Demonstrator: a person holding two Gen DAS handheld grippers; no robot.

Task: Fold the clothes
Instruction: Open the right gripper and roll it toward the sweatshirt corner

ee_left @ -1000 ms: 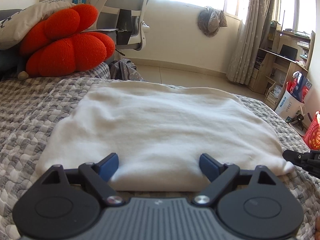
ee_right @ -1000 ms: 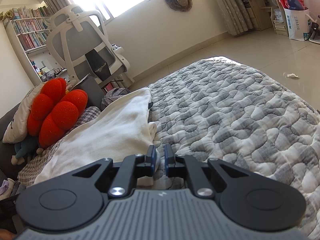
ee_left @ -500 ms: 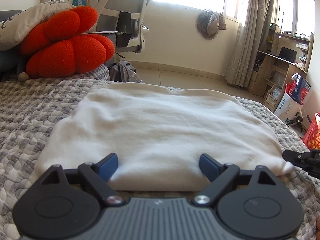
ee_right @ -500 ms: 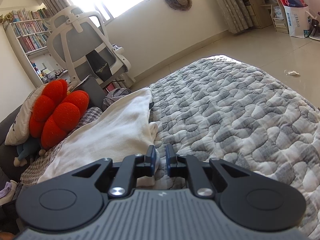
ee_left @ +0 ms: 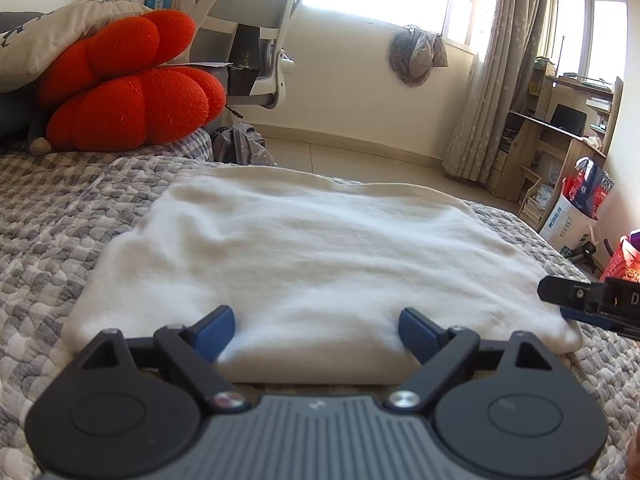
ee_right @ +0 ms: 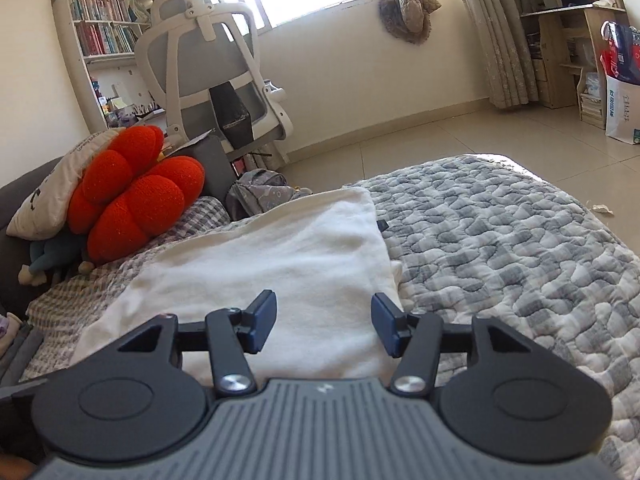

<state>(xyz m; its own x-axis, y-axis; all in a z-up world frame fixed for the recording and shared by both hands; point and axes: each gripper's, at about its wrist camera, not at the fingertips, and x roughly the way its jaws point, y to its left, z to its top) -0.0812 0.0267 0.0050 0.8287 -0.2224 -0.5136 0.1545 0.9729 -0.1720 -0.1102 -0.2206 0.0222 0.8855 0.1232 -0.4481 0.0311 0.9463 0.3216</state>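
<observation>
A folded white garment (ee_left: 316,264) is lying flat on the grey quilted bed (ee_right: 500,248), its near edge sitting just ahead of the left gripper (ee_left: 316,326), whose jaws are gaping wide and holding nothing. The right gripper (ee_right: 325,322) is hovering over the garment's near right corner, likewise spread open and empty. A red cushion (ee_left: 128,88) is resting at the far left, with an office chair (ee_right: 216,76) standing beyond the bed.

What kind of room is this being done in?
Most likely a home bedroom that doubles as a study: a quilted bed, an office chair, and a bookshelf against the wall.
</observation>
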